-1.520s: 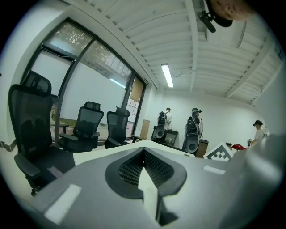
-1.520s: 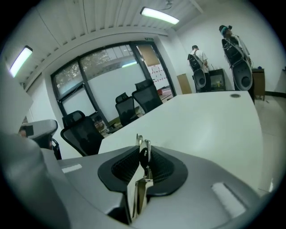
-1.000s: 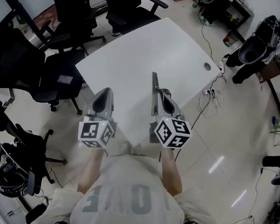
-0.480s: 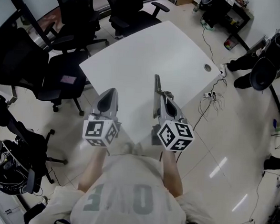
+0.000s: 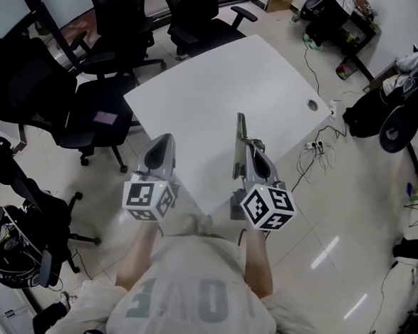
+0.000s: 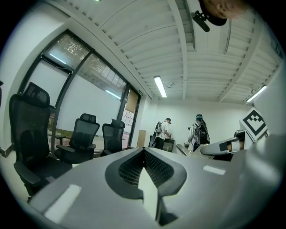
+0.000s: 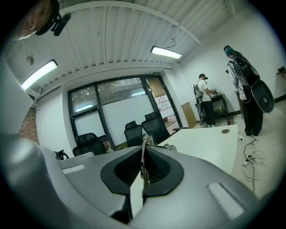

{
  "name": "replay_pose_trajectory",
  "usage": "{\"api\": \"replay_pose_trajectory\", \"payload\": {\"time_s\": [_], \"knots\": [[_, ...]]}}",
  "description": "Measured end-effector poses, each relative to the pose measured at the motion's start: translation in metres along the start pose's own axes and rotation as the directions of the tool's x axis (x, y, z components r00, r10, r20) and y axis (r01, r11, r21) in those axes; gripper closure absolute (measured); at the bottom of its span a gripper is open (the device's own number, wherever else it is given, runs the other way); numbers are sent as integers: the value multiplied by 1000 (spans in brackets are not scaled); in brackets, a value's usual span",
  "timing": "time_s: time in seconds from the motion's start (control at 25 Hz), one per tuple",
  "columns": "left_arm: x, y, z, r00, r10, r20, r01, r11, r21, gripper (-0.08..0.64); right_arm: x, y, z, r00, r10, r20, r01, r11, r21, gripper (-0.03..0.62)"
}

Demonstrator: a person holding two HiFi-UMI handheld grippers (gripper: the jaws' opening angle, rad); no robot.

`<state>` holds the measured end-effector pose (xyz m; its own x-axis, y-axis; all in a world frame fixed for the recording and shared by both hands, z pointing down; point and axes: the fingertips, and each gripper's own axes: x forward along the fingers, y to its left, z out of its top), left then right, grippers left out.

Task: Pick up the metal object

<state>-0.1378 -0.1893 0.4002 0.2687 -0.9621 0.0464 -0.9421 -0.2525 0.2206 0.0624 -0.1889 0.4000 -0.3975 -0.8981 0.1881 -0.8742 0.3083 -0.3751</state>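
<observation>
**White table bare, metal object up in the right gripper**

Pale floor tiles (image 5: 335,207) run under the whole office. A white table (image 5: 200,91) stands in the middle with nothing lying on its top. Black office chairs (image 5: 91,112) crowd its far left side, and cables (image 5: 316,145) trail over the floor to its right. A bystander in dark clothes (image 7: 243,89) has drifted a little further along that right side over the last second.

At the near edge stands the person (image 5: 185,297) working the rig. Both tools have eased slightly to the right since a second ago, and nothing else about them has altered. The left gripper (image 5: 164,139) has its jaws pressed together on nothing and is held idle over the near left edge of the table. The right gripper (image 5: 250,148) is still clamped tight on the metal object (image 5: 239,129), a thin strip seen edge-on between the pads. Its free end pokes out ahead toward the far side of the table.

From the right gripper view the tabletop lies below and beyond the strip, so I judge it lifted clear. With the grip unchanged and only a small drift, the pick-up looks done.
</observation>
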Motion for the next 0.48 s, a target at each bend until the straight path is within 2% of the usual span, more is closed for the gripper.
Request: {"api": "replay_pose_trajectory", "payload": {"time_s": [0.24,0.48], "knots": [[-14,7,-8,1000,-16,-12,16,1000,17,560,-19,7,-4,1000,-19,4,19,1000,12,571],[-35,12,-4,1000,5,11,-5,1000,6,559,-37,23,-8,1000,13,17,-13,1000,16,571]]}}
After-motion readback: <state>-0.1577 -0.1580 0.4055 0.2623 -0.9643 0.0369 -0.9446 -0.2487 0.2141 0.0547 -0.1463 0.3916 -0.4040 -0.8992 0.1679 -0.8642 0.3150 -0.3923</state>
